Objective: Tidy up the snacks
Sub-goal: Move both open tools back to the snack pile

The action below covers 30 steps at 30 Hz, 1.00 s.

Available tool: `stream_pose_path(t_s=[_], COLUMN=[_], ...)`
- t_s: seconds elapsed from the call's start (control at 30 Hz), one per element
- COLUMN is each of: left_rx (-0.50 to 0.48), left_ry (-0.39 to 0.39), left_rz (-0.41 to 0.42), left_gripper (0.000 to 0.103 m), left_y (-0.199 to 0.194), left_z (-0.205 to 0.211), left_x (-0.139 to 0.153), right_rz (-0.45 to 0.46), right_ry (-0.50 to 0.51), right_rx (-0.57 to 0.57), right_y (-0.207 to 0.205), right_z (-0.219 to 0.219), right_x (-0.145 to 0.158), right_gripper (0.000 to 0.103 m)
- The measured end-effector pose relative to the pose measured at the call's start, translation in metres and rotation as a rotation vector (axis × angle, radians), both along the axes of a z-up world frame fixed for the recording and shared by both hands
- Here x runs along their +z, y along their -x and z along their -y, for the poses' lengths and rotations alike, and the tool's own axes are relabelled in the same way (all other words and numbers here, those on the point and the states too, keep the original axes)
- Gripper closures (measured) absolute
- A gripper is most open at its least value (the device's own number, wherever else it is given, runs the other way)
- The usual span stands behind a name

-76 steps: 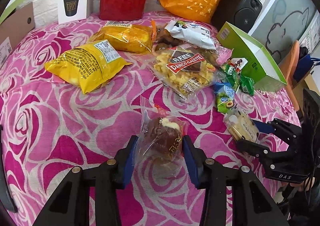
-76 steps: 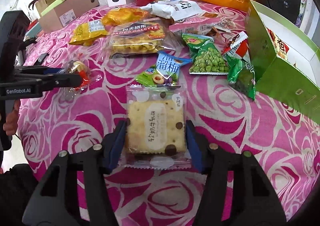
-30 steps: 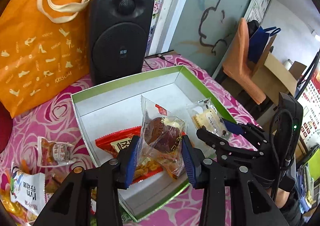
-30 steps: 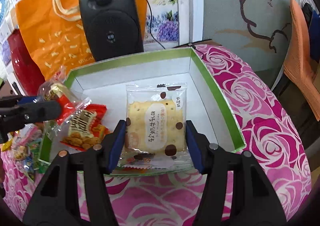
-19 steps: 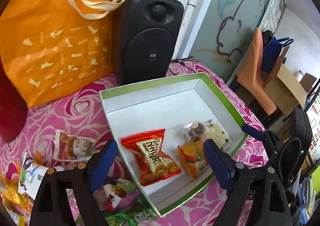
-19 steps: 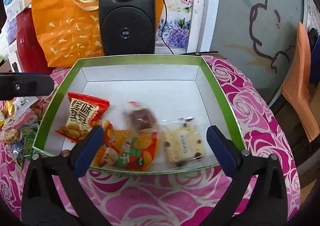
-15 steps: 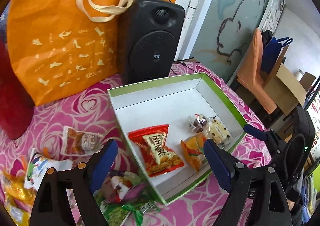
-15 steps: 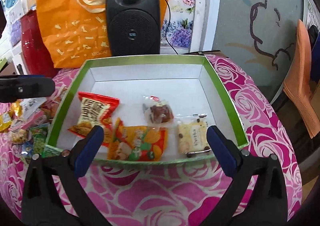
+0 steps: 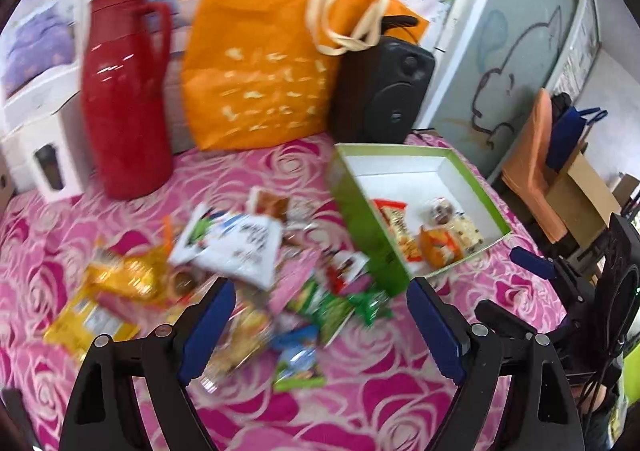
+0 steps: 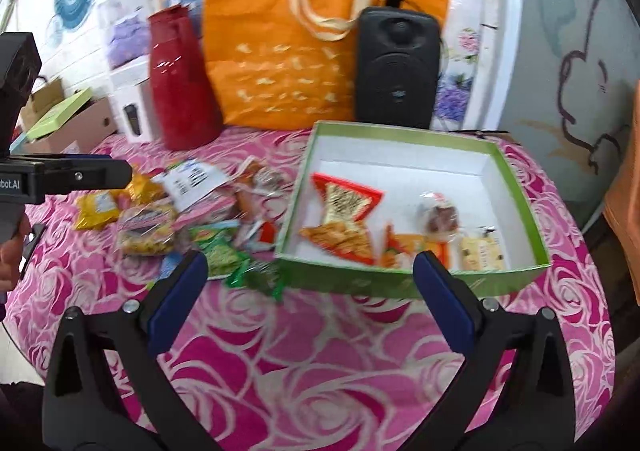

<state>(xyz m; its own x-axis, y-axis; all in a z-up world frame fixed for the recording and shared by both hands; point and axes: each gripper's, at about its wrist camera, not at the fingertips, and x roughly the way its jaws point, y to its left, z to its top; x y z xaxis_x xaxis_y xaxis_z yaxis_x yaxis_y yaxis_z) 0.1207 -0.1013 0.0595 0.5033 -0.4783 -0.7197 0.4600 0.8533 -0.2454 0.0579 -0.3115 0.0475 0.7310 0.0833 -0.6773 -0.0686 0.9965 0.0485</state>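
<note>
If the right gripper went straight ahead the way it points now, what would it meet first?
Probably the near wall of the green box, which lies between the open right gripper fingers; depth is uncertain through the fisheye.

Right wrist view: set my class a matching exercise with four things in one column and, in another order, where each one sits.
Things
1. cracker pack
2. red flask
3. black speaker
4. yellow bag

Places
A. behind the green box, beside the orange bag
B. among the loose snacks left of the box
C. inside the box, near right corner
D. left of the orange bag

Pairs: 1-C, 2-D, 3-A, 4-B
</note>
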Motion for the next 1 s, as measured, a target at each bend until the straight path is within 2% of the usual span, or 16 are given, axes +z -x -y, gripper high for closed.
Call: stream_pose_path(t_s=[0.13,0.23,0.37,0.43,0.53,0.63,0.7,0.73,0.8,0.87,1.0], left_rx=[0.048,0.056,0.038,0.031,0.012,-0.003,-0.018,-0.031,-0.049,-0.063,-0.082], left_ry=[0.011,0.025,0.016,0.011,0.02,0.026,0.028,0.028,0.018,0.01,-0.009], left_rz=[-0.043,-0.068,-0.071,-0.075,-0.084,-0.092,-0.096,-0.103,-0.111,-0.114,-0.125], left_gripper=[0.013,0.013,0.014,0.014,0.021,0.023,0.034,0.041,0.045,0.051,0.051], left_y=[0.017,0.027,0.04,0.042,0.044,0.045,0.044,0.043,0.04,0.034,0.021], left_z=[-0.034,-0.045,-0.051,-0.051,-0.05,-0.047,-0.044,-0.04,-0.031,-0.023,-0.001], left_x=[-0.027,-0.043,-0.059,-0.064,-0.067,-0.07,-0.072,-0.074,-0.078,-0.082,-0.092], right_rz=[-0.082,-0.154,-0.197,-0.21,-0.214,-0.236,-0.24,-0.243,-0.233,-0.232,-0.236], right_ry=[-0.052,-0.127,-0.188,-0.212,-0.218,-0.248,-0.251,-0.26,-0.258,-0.249,-0.231], right_rx=[0.042,0.018,-0.034,-0.052,-0.079,-0.135,-0.168,-0.173,-0.157,-0.125,-0.098], right_y=[-0.004,-0.014,-0.026,-0.034,-0.045,-0.054,-0.057,-0.057,-0.052,-0.041,-0.016], right_z=[-0.023,-0.031,-0.033,-0.034,-0.036,-0.032,-0.029,-0.027,-0.028,-0.028,-0.026], right_x=[-0.028,-0.05,-0.068,-0.074,-0.08,-0.09,-0.095,-0.098,-0.095,-0.089,-0.084], right_gripper=[0.001,0.001,0.011,0.012,0.017,0.029,0.058,0.058,0.069,0.072,0.072])
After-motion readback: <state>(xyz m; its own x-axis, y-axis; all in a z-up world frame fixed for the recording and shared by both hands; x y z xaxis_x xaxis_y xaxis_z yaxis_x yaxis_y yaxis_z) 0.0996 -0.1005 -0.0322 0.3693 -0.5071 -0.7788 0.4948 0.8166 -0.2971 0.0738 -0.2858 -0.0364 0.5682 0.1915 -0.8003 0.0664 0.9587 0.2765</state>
